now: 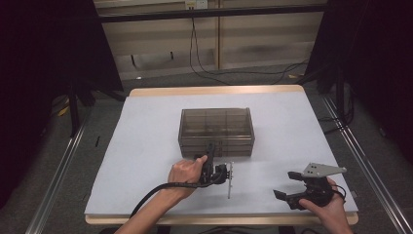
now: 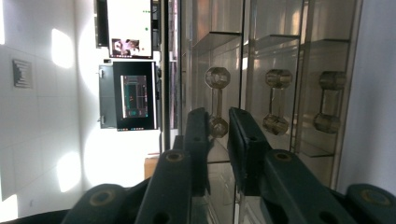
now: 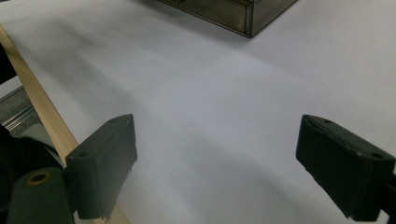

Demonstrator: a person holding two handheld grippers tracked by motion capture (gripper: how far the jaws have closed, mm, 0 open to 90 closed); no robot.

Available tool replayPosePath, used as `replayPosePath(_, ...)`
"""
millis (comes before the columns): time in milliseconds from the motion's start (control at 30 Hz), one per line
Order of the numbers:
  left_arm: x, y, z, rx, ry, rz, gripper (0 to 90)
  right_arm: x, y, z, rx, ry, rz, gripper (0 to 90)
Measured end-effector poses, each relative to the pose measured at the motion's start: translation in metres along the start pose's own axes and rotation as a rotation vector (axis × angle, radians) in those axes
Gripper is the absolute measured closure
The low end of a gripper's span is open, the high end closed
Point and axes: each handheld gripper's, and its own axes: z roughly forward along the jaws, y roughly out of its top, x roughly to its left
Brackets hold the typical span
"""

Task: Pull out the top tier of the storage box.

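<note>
High view: smoked clear drawer cabinet (image 1: 216, 130) sits mid-table on the white sheet (image 1: 146, 146). Left gripper (image 1: 210, 155), rolled on its side, is at the cabinet's front face. Right gripper (image 1: 286, 185) hangs well apart to the side, near the table's front edge, its grey plate (image 1: 321, 170) on top.

Left gripper view: jaws nearly together with a narrow gap, flanking the dumbbell-shaped handle (image 2: 216, 100) of one drawer. The handle's lower knob lies just ahead of the tips, between them. Cannot tell whether the pads touch it yet. Two more handles (image 2: 277, 101) lie further off to one side of the jaws.

Right gripper view: jaws (image 3: 224, 172) wide apart over bare sheet, nothing between them; a cabinet corner (image 3: 247, 18) lies far ahead.

Judgement: likely step is gripping the handle to pull a drawer.

Risks:
- Grip lands on the knob's edge, not the bar, so the jaws slip off on the pull.
- Cabinet is unbraced, right gripper idle, so the whole box may slide toward the person instead of the drawer opening.
</note>
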Motion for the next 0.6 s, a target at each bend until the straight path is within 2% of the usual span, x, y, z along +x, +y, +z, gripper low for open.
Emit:
replayPosePath(33,-0.0012,0.0001,0.0000,-0.001,0.016,0.001,76.1,-0.0001,0.0000,-0.0003,0.001,0.001,0.000,12.5)
replayPosePath(67,-0.0023,0.0002,0.0000,0.010,0.009,0.000,76.1,-0.0001,0.0000,-0.0005,0.000,0.002,0.001,12.5)
replayPosePath(100,-0.0018,0.0006,0.0000,0.008,0.023,0.013,76.2,0.0000,0.0000,-0.0005,0.000,0.001,0.001,12.5)
replayPosePath(167,-0.0021,0.0002,-0.0001,0.010,0.036,0.010,79.1,0.0002,0.0000,-0.0004,0.000,0.003,-0.001,12.5)
replayPosePath(267,-0.0033,-0.0004,0.0002,0.010,0.030,0.011,80.0,0.0005,-0.0001,-0.0005,0.003,0.002,0.000,12.5)
replayPosePath(367,-0.0036,-0.0003,0.0001,0.003,0.046,0.013,80.5,0.0001,-0.0001,-0.0001,0.002,0.000,-0.001,12.5)
replayPosePath(600,-0.0032,-0.0021,-0.0010,0.000,0.026,-0.014,80.6,0.0004,-0.0001,-0.0005,0.003,0.003,0.001,12.5)
